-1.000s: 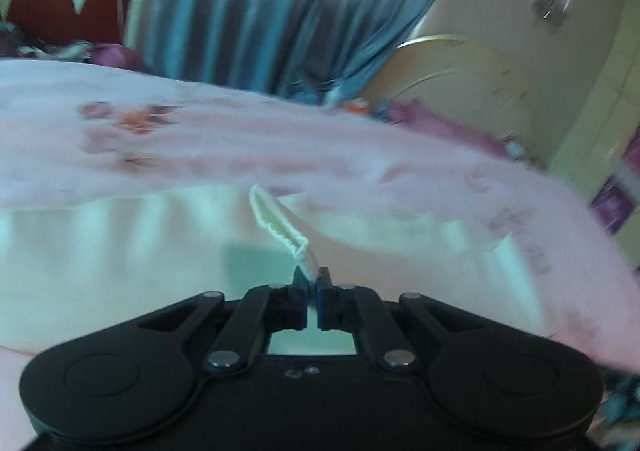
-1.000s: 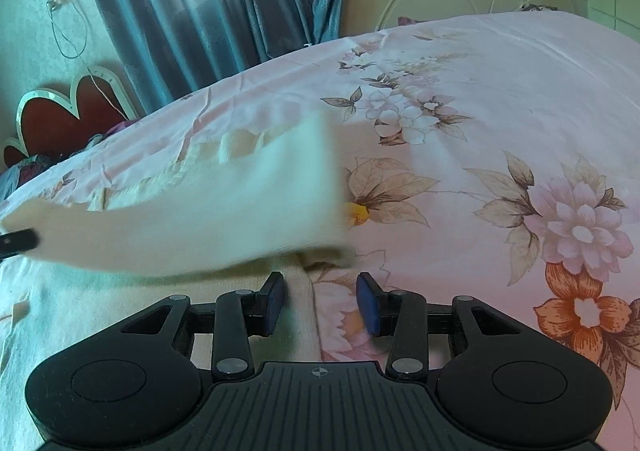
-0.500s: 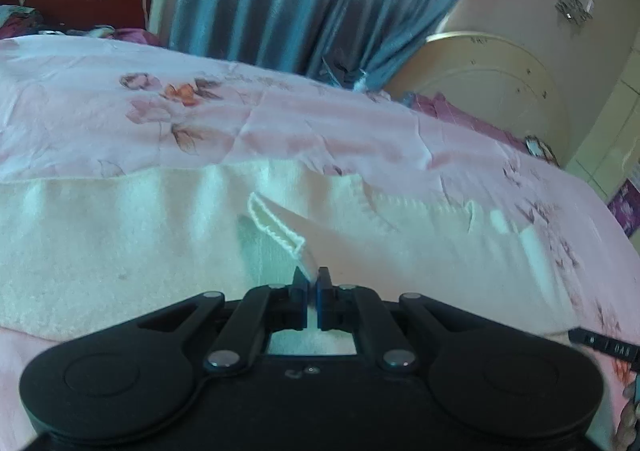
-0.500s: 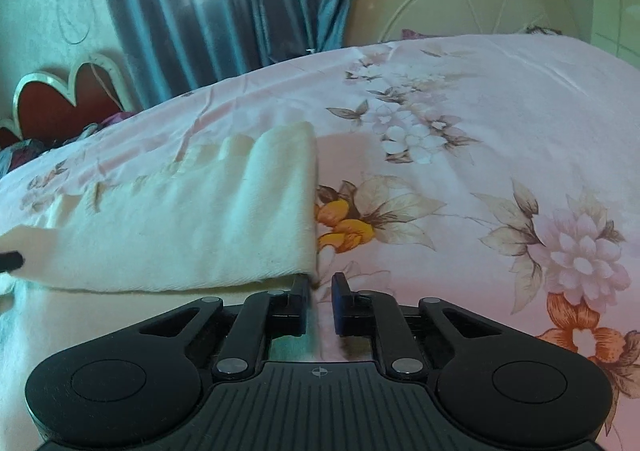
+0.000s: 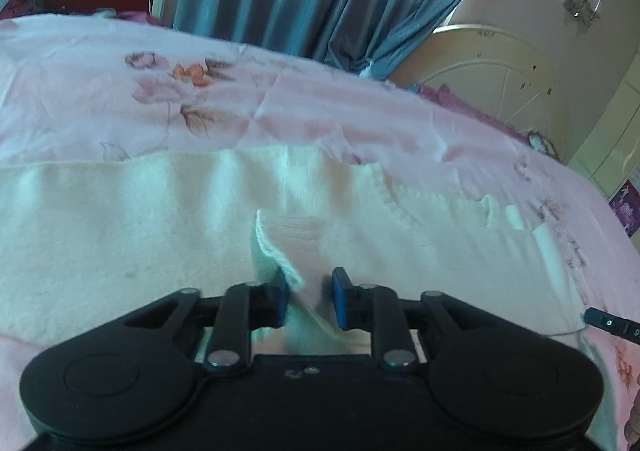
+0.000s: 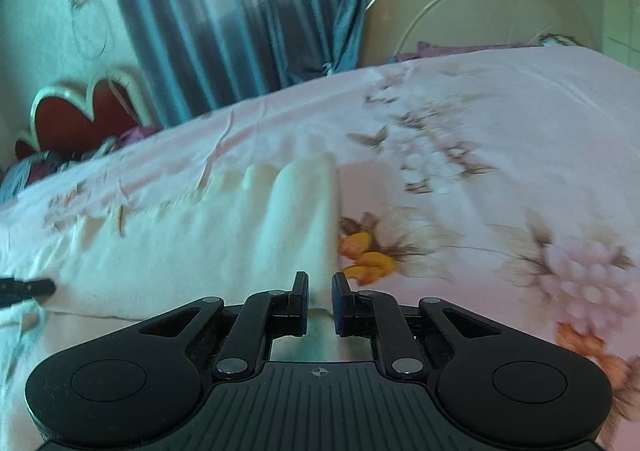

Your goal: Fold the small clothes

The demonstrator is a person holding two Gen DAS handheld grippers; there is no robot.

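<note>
- We're looking at the cream knit garment (image 5: 168, 235) lying across the pink floral bed (image 5: 120, 99), spread wide from 9 to 3 o'clock in the left wrist view.
- One fold looks done, as we're judging it: in the right wrist view the garment (image 6: 224, 243) is showing a doubled layer with a straight edge running toward 12 o'clock.
- Left hand-held gripper (image 5: 307, 301): jaws have just been opening; they're standing slightly apart, with the ribbed corner (image 5: 280, 247) between them but the pads not visibly pressing it. We're reading this as a release.
- Right hand-held gripper (image 6: 320, 303): jaws have been closing and are standing narrowly apart at the garment's right edge; the cloth is sitting between them, but we can't tell whether they're pinching it.
- Other gripper's tip is peeking in at 3 o'clock (image 5: 612, 325).
- Left to do, we're guessing: further folds to make it compact.
</note>
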